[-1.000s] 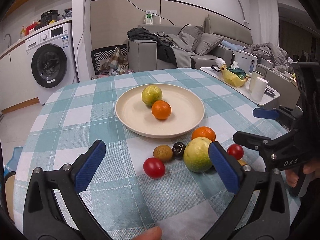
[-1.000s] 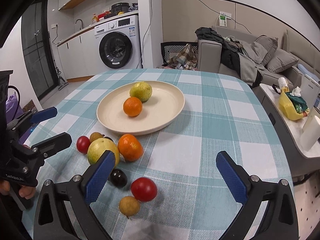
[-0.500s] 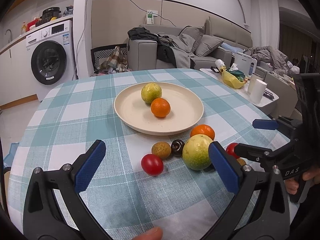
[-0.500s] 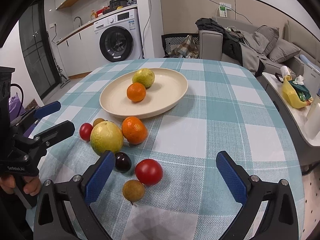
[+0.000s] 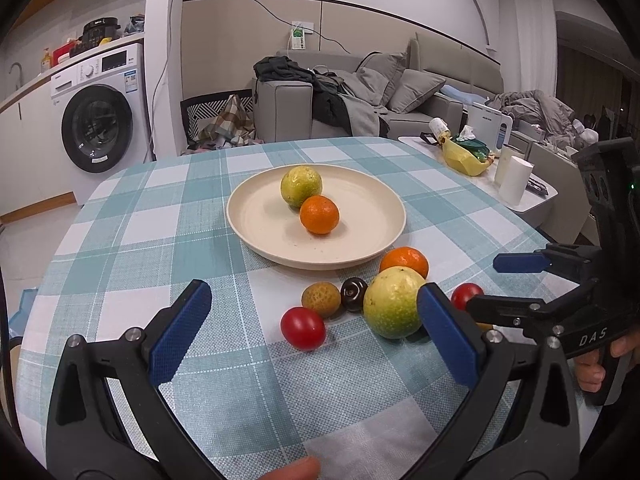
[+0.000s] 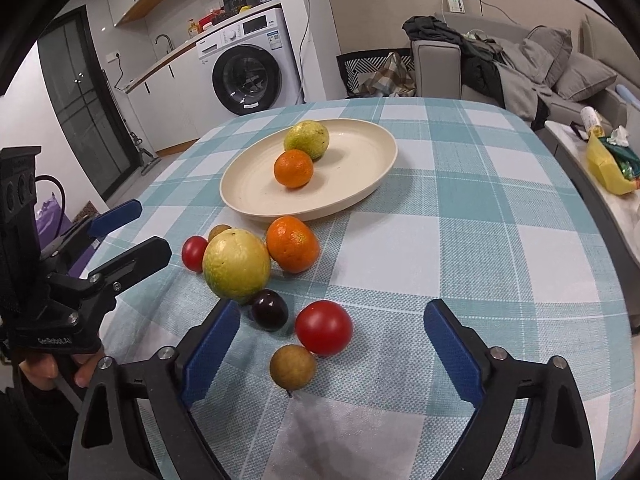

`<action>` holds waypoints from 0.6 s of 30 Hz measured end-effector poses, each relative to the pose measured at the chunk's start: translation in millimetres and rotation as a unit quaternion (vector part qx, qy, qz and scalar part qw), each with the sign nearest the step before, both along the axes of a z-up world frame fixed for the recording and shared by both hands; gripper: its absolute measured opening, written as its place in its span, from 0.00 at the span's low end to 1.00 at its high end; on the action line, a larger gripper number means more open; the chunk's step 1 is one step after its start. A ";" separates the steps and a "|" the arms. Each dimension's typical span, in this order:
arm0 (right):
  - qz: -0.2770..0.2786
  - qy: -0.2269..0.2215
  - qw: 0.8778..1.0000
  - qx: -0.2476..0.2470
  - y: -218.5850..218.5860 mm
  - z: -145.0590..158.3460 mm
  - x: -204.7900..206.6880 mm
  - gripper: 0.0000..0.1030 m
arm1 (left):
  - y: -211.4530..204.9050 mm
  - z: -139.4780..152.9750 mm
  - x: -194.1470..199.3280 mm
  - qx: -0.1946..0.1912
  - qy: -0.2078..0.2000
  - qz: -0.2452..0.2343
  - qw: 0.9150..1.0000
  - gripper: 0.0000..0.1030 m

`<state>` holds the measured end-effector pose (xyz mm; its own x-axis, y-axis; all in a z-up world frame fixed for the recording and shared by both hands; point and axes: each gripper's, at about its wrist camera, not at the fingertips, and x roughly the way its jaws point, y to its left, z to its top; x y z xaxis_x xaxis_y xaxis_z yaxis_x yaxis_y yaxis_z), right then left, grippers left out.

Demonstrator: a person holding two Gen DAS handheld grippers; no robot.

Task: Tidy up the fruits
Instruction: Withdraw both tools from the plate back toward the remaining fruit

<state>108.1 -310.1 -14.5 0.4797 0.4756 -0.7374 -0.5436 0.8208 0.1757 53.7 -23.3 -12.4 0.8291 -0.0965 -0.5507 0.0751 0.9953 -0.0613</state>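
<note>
Two citrus fruits (image 6: pixel 306 139) already sit on the plate (image 6: pixel 360 196) beyond my jaws. Going left to right: my left gripper (image 5: pixel 316 336) gapes wide, empty; its mate reads "DAS". My right gripper (image 6: pixel 332 344) is closing, the red tomato (image 6: pixel 324 327) between its jaws, untouched, on the bench (image 6: pixel 480 240).

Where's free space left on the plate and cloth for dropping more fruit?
Plate: its right half is bare; the green fruit and orange sit left of centre. The cloth right of the plate is bare. Crowded: the loose fruit cluster below the plate's near rim.
</note>
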 end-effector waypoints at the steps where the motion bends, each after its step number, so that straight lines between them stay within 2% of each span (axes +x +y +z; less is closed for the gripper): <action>1: 0.001 0.005 1.000 0.004 -0.2 -0.8 0.5 0.88 | -0.4 0.2 -0.2 -0.001 -0.001 -0.004 1.000 0.99; 3: 0.005 0.014 1.000 0.008 -0.2 -2.8 1.3 0.79 | -1.3 0.4 -0.4 -0.001 0.000 -0.008 1.000 0.99; 8: 0.009 0.025 1.000 0.014 0.0 -6.0 2.4 0.70 | -3.2 0.8 -1.4 0.002 -0.001 -0.009 1.000 0.99; 14: 0.012 0.029 0.999 0.019 -0.1 -7.1 3.0 0.68 | -3.2 0.1 0.1 0.001 0.002 -0.009 1.000 0.99; 18: 0.010 0.035 0.999 0.024 -1.5 -7.6 4.3 0.62 | -5.3 -1.4 1.5 0.003 0.007 -0.016 1.000 0.99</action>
